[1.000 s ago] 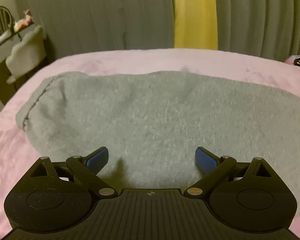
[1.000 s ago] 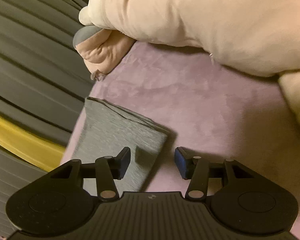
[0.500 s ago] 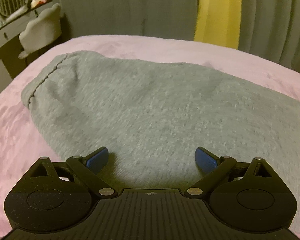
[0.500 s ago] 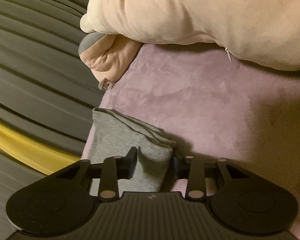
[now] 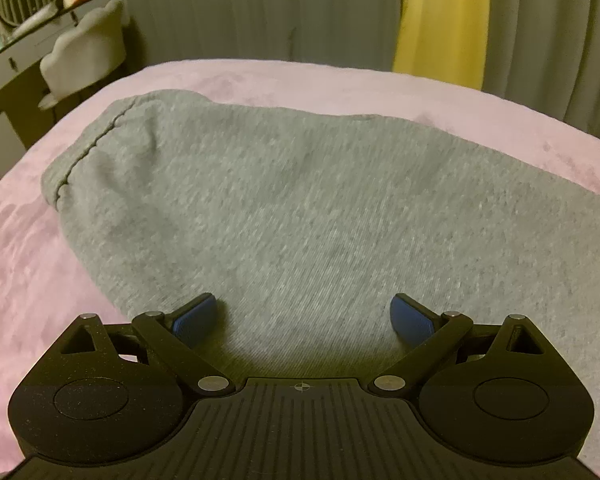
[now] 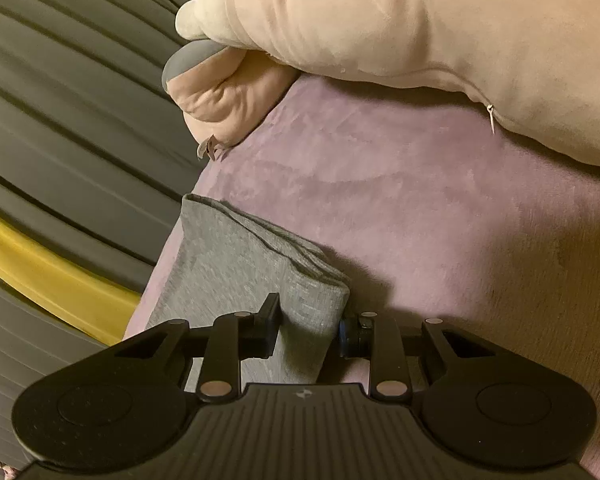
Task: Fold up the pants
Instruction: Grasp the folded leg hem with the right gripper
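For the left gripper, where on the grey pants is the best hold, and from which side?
The near edge of the grey pants, from above: the cloth lies flat on the pink blanket, and the open left gripper already hangs over it.

bed: pink cover | on it: grey pants, probably pillows

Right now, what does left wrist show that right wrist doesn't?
Left wrist only: the pants' wide stitched end, the chair and vanity desk, and the left gripper open over the fabric.

Right wrist only: the cream pillow, and the right gripper, which has just been closing, pinching the pants' ribbed cuff.

Both: grey pants, pink bedspread, grey curtains with a yellow strip.
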